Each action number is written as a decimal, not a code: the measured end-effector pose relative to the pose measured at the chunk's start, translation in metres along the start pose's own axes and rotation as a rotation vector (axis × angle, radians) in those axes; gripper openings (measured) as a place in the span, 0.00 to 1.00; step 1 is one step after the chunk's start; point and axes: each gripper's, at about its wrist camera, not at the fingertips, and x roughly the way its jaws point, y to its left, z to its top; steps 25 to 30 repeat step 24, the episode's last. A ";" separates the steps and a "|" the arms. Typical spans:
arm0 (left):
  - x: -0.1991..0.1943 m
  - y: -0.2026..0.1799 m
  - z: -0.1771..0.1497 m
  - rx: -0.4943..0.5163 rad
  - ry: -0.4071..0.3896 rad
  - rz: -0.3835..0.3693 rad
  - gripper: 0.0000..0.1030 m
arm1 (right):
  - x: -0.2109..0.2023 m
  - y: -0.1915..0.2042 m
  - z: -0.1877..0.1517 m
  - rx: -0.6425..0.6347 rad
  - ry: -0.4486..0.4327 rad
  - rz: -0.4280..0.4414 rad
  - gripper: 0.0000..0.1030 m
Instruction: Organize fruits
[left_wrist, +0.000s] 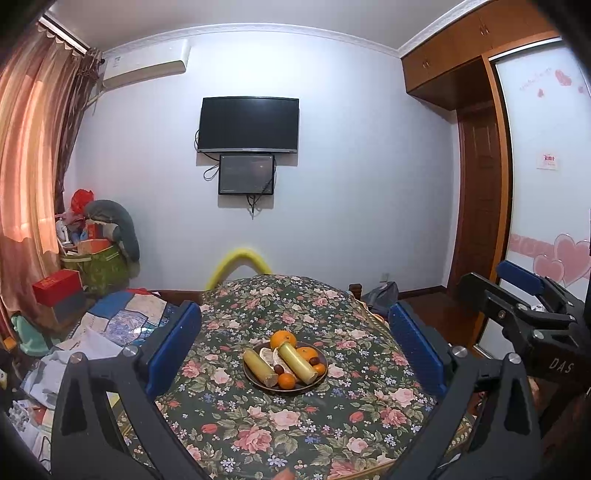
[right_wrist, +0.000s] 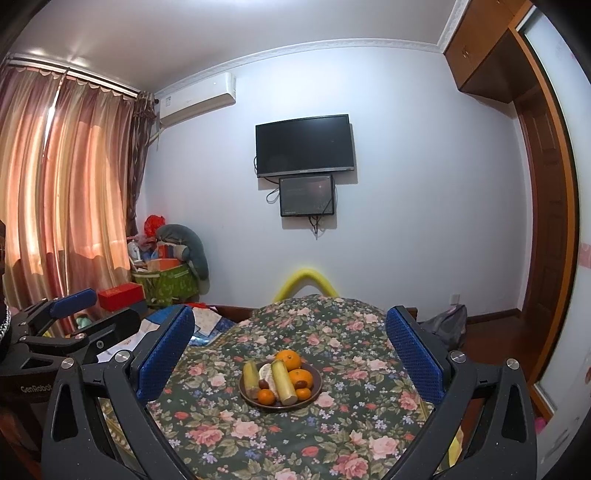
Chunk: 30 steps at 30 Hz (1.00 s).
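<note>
Plate (left_wrist: 258, 381) of oranges (left_wrist: 283, 339) and two yellow-green stalks (left_wrist: 297, 362) lower centre in both views, ahead of left tongs (left_wrist: 294, 345) and right tongs (right_wrist: 290, 354), both spread wide, empty; stalks lengthwise toward camera; neither hand clearly nearer

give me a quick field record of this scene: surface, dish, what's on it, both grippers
surface: table under dark floral tablecloth
dish: round dark brown plate, near the table's middle
contents: two yellow-green sugarcane pieces, several oranges, small dark red dates, peeled pale citrus
left gripper: open, holding nothing, short of the plate
right gripper: open, holding nothing, short of the plate
</note>
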 end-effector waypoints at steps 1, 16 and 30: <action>0.001 0.000 0.000 0.001 0.001 -0.002 1.00 | 0.000 0.000 0.000 -0.002 -0.001 -0.001 1.00; 0.000 -0.001 0.001 0.003 0.011 -0.007 1.00 | 0.000 0.002 0.000 -0.008 0.009 0.006 1.00; 0.000 -0.002 0.001 0.003 0.009 -0.006 1.00 | 0.001 -0.001 0.000 0.007 0.014 0.006 1.00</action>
